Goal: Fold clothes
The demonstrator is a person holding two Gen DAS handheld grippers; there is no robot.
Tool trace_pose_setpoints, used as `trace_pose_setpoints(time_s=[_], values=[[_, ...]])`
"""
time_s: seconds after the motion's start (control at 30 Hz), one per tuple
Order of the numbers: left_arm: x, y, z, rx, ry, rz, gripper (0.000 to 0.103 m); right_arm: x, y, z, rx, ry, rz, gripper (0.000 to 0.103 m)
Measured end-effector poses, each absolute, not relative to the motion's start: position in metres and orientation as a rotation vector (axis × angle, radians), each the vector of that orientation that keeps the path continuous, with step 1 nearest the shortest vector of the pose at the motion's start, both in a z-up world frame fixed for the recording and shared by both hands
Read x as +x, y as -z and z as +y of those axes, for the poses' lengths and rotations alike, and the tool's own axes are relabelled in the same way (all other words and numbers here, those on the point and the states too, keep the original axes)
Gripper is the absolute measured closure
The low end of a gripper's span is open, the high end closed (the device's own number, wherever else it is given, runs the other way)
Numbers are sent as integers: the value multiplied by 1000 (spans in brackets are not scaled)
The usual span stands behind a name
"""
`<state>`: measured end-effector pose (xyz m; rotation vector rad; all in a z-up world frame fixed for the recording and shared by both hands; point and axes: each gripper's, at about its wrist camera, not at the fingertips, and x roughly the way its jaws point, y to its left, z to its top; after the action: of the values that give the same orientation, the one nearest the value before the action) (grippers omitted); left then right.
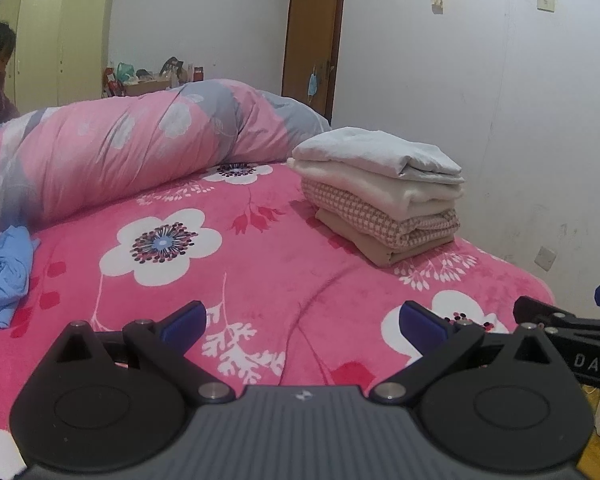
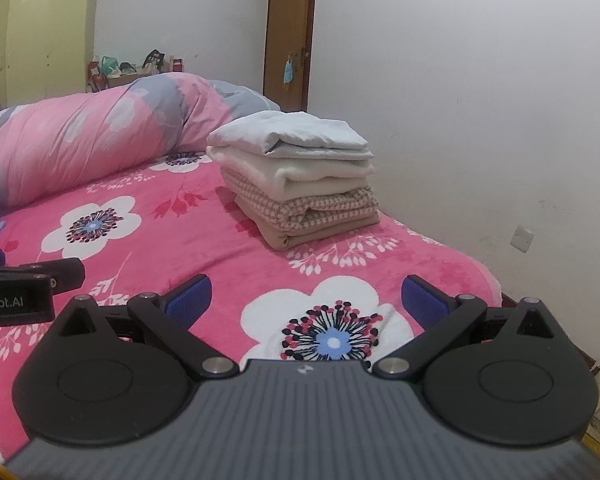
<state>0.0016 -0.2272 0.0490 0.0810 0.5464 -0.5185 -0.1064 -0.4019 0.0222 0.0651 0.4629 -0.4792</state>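
L gripper [image 1: 302, 320] sits low in the frame, jaws wide apart, nothing between its blue pads [image 1: 186, 326]. R gripper [image 2: 306, 300] same: low, jaws wide, holding nothing. Both side by side, close.

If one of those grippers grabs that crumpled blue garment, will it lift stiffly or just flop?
The blue garment would probably flop: it lies in soft, loose wrinkles on the bed. It looks thin, so likely light. Pinched at one spot, the rest would probably hang and drag.
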Motion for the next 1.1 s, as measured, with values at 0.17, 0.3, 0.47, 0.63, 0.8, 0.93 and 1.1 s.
trace_pose_setpoints(time_s=[0.17,0.3,0.47,0.63,0.8,0.93,1.1], values=[[0,-51,-229,84,517,538,0,-108,-22,-402,65,479,460,1],[-3,-53,-230,93,524,528,0,-109,-23,-402,66,480,457,1],[-5,-54,-231,99,529,522,0,-110,-24,-403,62,483,455,1],[-5,-53,-232,102,525,522,0,-110,-24,-403,63,483,457,1],[-3,-53,-231,98,522,525,0,-109,-24,-404,62,483,458,1],[-3,-53,-231,93,516,527,0,-110,-25,-403,62,484,459,1],[-2,-52,-229,90,514,531,0,-110,-24,-402,62,486,460,1]])
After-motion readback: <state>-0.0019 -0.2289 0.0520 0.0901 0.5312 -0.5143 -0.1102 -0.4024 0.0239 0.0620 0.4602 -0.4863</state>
